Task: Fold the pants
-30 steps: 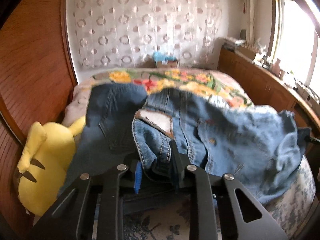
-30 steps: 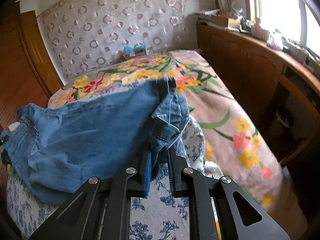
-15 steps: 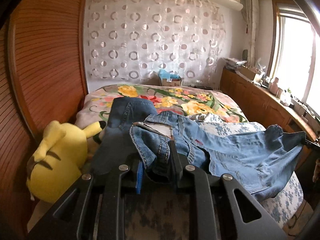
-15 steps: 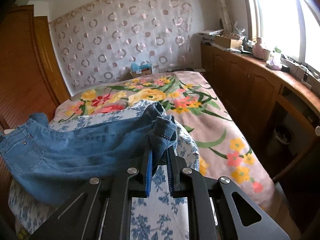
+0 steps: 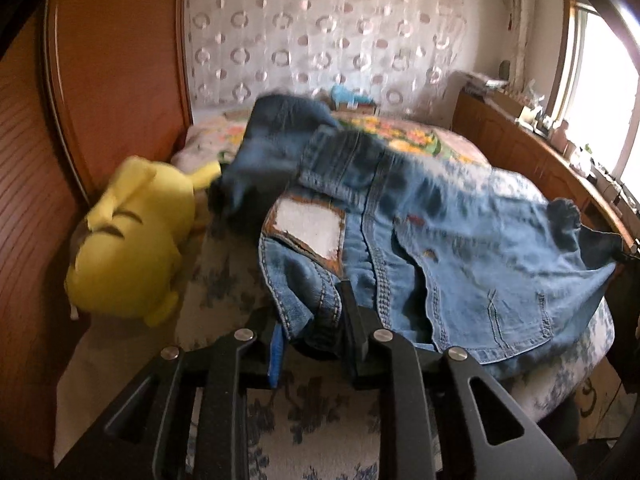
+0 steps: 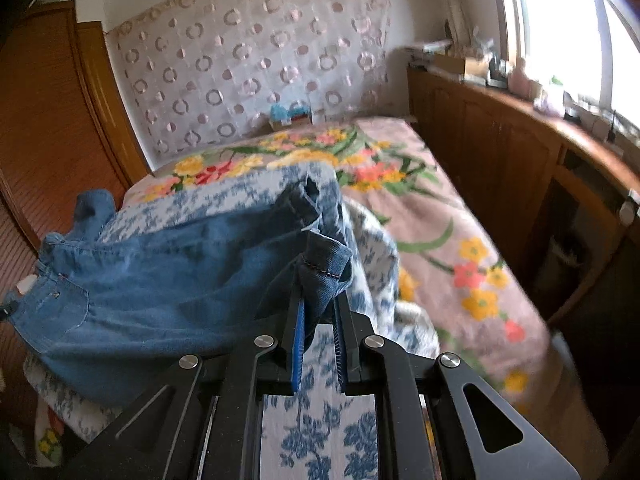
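Blue denim pants (image 5: pixel 460 240) hang stretched between my two grippers above the bed. My left gripper (image 5: pixel 314 320) is shut on the waistband, just below a white patch label (image 5: pixel 310 226). A darker leg end (image 5: pixel 280 128) is flung up behind it, blurred. My right gripper (image 6: pixel 318 308) is shut on the bunched hem end of the pants (image 6: pixel 160 276); the cloth runs from it to the left, with the waist and a back pocket at the far left edge.
A blue-and-white floral cover (image 6: pixel 320 432) lies under both grippers on a bed with a flowered spread (image 6: pixel 440 240). A yellow plush toy (image 5: pixel 128 248) sits at the left by the wooden headboard (image 5: pixel 120 60). A wooden cabinet (image 6: pixel 520 160) runs along the right under the window.
The pants swung: the dark leg end flipped up and back, and the waist rose closer to the left camera. Both grippers tilted slightly downward and kept their hold.
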The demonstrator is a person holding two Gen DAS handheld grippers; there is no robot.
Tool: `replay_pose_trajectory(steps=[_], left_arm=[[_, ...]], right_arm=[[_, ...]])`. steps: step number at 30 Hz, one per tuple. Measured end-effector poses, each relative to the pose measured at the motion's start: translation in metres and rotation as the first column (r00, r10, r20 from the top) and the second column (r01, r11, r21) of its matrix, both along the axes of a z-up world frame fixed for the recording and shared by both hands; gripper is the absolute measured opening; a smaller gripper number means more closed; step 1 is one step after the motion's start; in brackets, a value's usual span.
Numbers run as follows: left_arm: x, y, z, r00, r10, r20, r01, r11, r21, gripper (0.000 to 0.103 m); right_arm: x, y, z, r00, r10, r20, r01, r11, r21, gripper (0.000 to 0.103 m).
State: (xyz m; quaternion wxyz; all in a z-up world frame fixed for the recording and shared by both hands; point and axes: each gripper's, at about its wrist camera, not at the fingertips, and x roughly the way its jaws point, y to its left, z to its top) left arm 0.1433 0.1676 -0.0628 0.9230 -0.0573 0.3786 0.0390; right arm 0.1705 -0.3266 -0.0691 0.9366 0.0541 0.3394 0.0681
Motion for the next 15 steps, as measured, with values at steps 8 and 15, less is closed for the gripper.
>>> replay_pose_trajectory(steps=[8,15], left_arm=[[0.001,0.003,0.000,1.000,-0.021,-0.024,0.020,1.000,-0.005,0.034],[-0.008,0.012,0.002,1.000,-0.029,-0.005,0.029,1.000,-0.004,0.048]], right_arm=[[0.023,-0.005,-0.005,0.998,-0.015,-0.065,0.015,1.000,-0.007,0.020],[0.011,0.001,-0.002,0.998,-0.034,-0.057,0.033,0.999,-0.026,0.026]])
